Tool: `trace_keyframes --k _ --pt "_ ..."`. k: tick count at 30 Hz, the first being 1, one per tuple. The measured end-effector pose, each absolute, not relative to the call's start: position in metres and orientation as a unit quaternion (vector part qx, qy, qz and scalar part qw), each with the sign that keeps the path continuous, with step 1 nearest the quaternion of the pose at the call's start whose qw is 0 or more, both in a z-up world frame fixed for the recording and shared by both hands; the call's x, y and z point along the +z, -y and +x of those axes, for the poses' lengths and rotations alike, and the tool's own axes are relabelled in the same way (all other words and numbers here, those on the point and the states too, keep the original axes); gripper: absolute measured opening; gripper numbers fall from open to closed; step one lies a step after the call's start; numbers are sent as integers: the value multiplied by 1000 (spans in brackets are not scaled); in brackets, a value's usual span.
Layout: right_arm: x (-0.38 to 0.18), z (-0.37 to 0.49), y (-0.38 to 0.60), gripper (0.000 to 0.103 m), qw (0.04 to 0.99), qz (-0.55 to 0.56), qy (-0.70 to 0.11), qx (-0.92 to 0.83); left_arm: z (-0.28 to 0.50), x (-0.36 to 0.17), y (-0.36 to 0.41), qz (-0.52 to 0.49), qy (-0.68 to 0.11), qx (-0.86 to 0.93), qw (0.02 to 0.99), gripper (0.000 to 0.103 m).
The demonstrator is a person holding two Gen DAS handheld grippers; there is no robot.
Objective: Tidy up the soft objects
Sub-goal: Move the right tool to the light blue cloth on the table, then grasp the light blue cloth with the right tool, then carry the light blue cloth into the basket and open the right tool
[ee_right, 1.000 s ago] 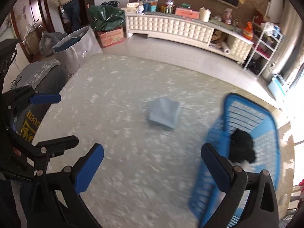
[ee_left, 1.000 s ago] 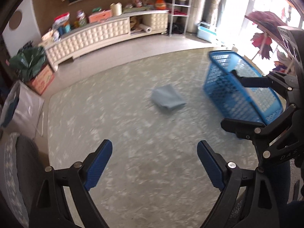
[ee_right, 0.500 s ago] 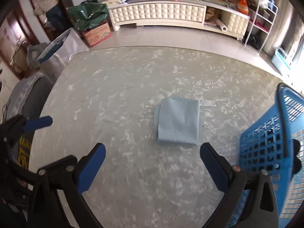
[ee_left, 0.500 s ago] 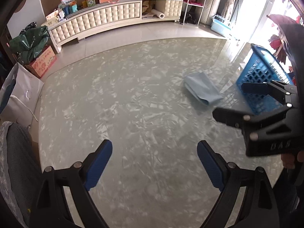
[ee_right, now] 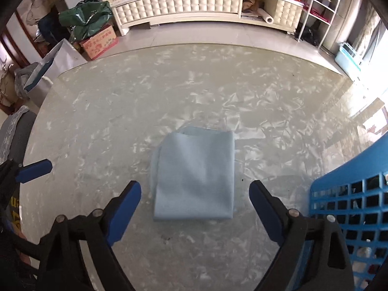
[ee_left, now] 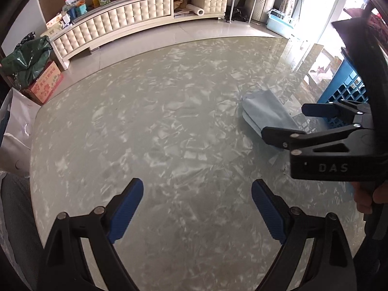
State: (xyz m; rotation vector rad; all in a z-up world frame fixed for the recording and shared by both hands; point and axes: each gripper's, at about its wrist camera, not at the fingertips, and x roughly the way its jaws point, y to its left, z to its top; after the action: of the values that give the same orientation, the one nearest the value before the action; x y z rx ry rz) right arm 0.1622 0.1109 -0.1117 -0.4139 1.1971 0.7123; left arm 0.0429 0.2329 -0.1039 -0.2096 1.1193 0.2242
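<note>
A folded light-blue cloth [ee_right: 194, 174] lies flat on the grey marbled table [ee_right: 121, 121]. My right gripper [ee_right: 195, 208] is open and empty, hovering just before the cloth's near edge, its fingers on either side of it. The cloth also shows in the left wrist view [ee_left: 266, 111], partly behind the right gripper [ee_left: 283, 123]. My left gripper [ee_left: 196, 208] is open and empty over bare table, to the left of the cloth. A blue plastic basket [ee_right: 351, 208] stands at the right with dark items inside.
The basket also shows in the left wrist view [ee_left: 344, 84]. A cream tufted cabinet [ee_right: 179, 7] lines the far wall. A green bag [ee_right: 84, 21], a cardboard box [ee_right: 99, 41] and a white bag [ee_right: 53, 70] stand beyond the table's left edge. A grey chair [ee_left: 17, 230] is near left.
Both grippers came lower and closer to the table. The right gripper swung left from the basket and now centres on the cloth. The cloth has not moved.
</note>
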Motion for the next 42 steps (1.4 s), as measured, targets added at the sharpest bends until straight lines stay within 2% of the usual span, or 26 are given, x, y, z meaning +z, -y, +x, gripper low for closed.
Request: trace_keyframes --k 4,8,10,14,16,18,29,42 --pt "-120 169 -107 76 739 -174 -566 321 51 -106 -227 -90 -529 103 837 90" --pt "-122 163 -109 73 744 -199 -549 325 53 -106 -229 -83 -529 112 837 90" --pt "-122 156 -111 60 747 -219 -534 328 54 -107 -229 -85 -529 110 837 90" --pt "-119 148 -113 43 746 -222 -525 343 55 -111 -232 -86 -531 113 836 90" --pt "-118 146 -113 20 744 -222 -523 352 56 -113 -233 -89 -532 113 835 90" --pt "-117 142 -110 12 743 -228 -519 355 54 -114 -232 -90 -532 112 835 90" --pt "-75 97 -66 11 738 -229 -503 386 26 -84 -222 -95 -520 125 840 90" --pt "-1 37 16 11 750 -221 -476 403 -25 -26 -145 -62 -494 109 860 90"
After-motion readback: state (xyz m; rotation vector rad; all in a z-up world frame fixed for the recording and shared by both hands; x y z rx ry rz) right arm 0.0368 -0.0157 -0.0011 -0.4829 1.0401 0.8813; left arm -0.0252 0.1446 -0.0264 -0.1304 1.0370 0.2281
